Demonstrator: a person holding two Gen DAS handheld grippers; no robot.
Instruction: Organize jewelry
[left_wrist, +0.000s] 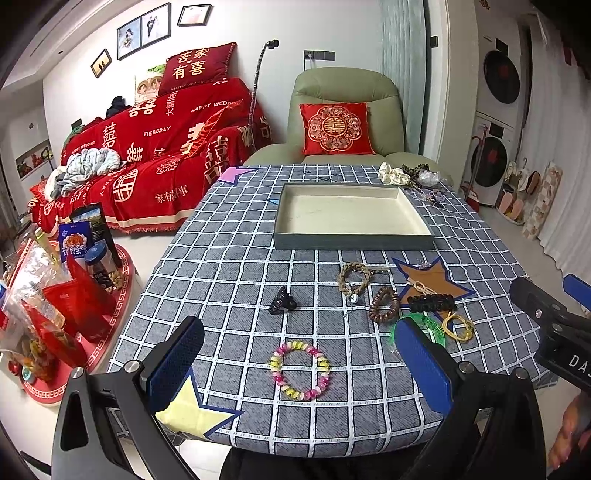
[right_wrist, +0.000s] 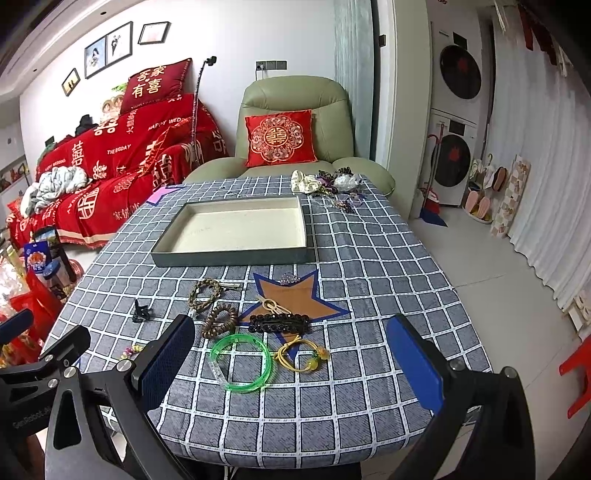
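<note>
On the red sofa throw (left_wrist: 155, 147), "HAPPY WEDDING" and "THE BIG DAY".

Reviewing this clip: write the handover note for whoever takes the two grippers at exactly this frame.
Left gripper: open, empty, with the pink-and-yellow bead bracelet on the cloth between its fingers.
Right gripper: open, empty, facing the green bangle and yellow cord bracelet.
Tray: mid-table, nothing in it.
Also loose on the tablecloth: braided bracelet, brown coil hair tie, black beaded barrette, black claw clip. A pile of scrunchies sits at the far edge.
Done: nothing yet. Left: apparently move every piece into the tray.
</note>
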